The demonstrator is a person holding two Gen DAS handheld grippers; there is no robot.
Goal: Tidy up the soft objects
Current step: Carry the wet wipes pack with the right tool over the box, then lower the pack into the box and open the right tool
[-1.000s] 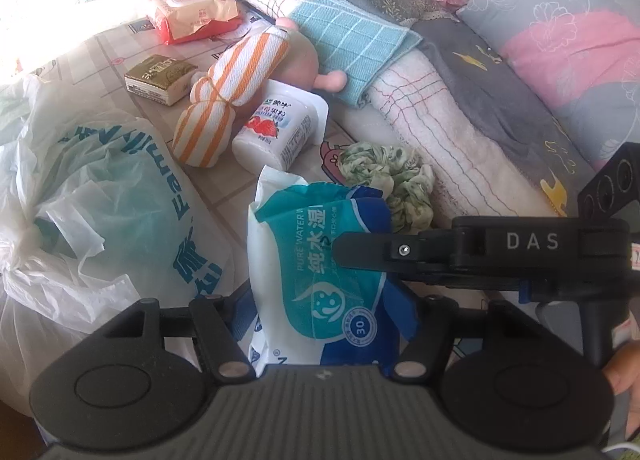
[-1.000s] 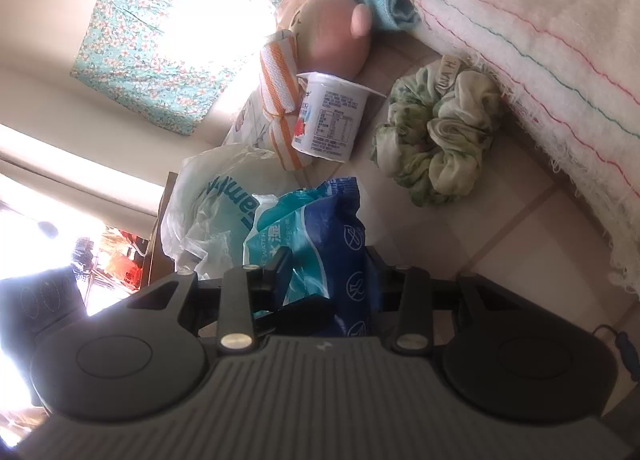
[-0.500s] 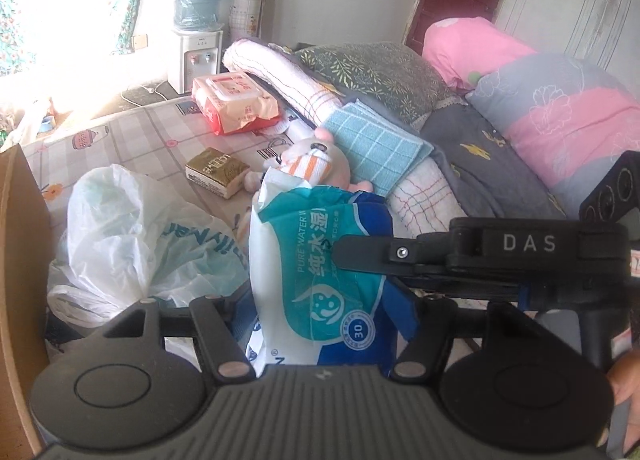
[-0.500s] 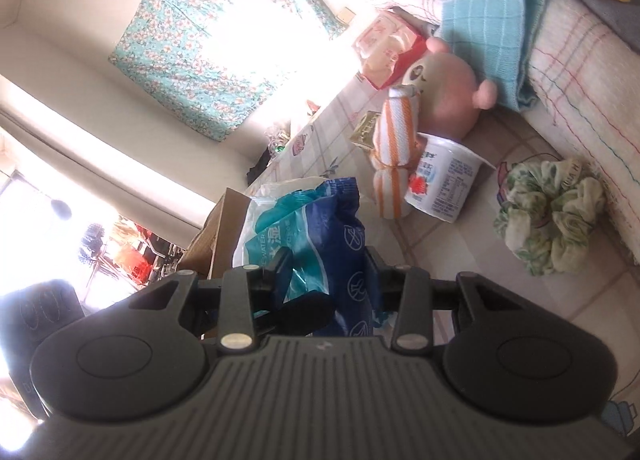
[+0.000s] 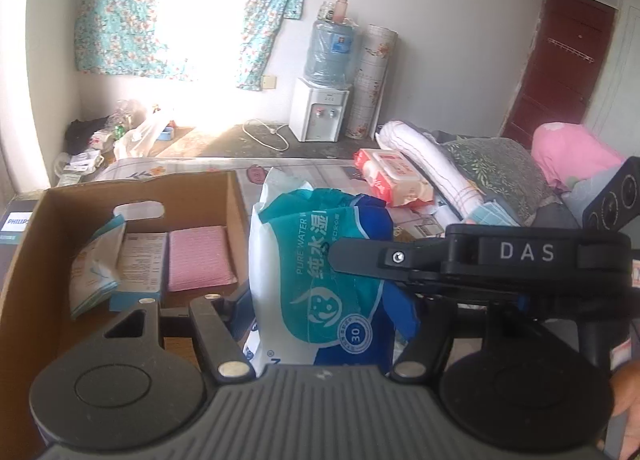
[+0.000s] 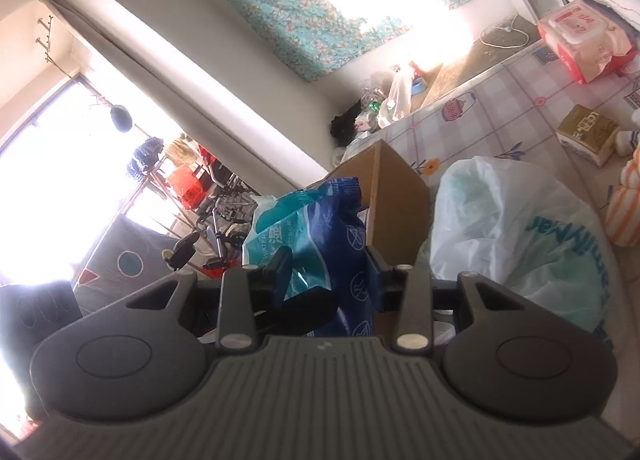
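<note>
A: Progress, left wrist view. The wet-wipes pack (image 5: 320, 280) is shown gripped between the jaws of the left tool (image 5: 316, 340), and the right tool (image 5: 400, 260) is seen reaching in from the right, one finger laid across the pack's front. The cardboard box (image 5: 36, 260) lies just beside the pack, to its left. Three items are already housed in the box: a pink cloth (image 5: 200, 256), a small carton (image 5: 140, 268) and a tissue packet (image 5: 96, 264).

B: And what is left outside the box?

A: A red wipes package (image 5: 396, 175), a rolled white blanket (image 5: 432, 163) and a folded blue cloth (image 5: 492, 211) are visible further back on the bed (image 5: 192, 165). Judged from this, the sorting is partly done; the pack in hand is not yet placed.

B: Right wrist view?

A: The same wet-wipes pack (image 6: 316, 236) is seen clamped by the right tool (image 6: 320, 288) as well, so the pack is held by both tools at once, raised above the bed. The cardboard box (image 6: 400, 199) stands directly behind the pack. A white plastic bag (image 6: 520, 227) lies to the right, touching the box or very near it; which cannot be told. A brown tissue pack (image 6: 584, 131), an orange-striped toy (image 6: 624, 211) and the red wipes package (image 6: 584, 43) are scattered beyond, well apart from the box.

B: Remaining work?

A: Release of the pack into the box is judged the next step, followed by collection of the loose items.
</note>
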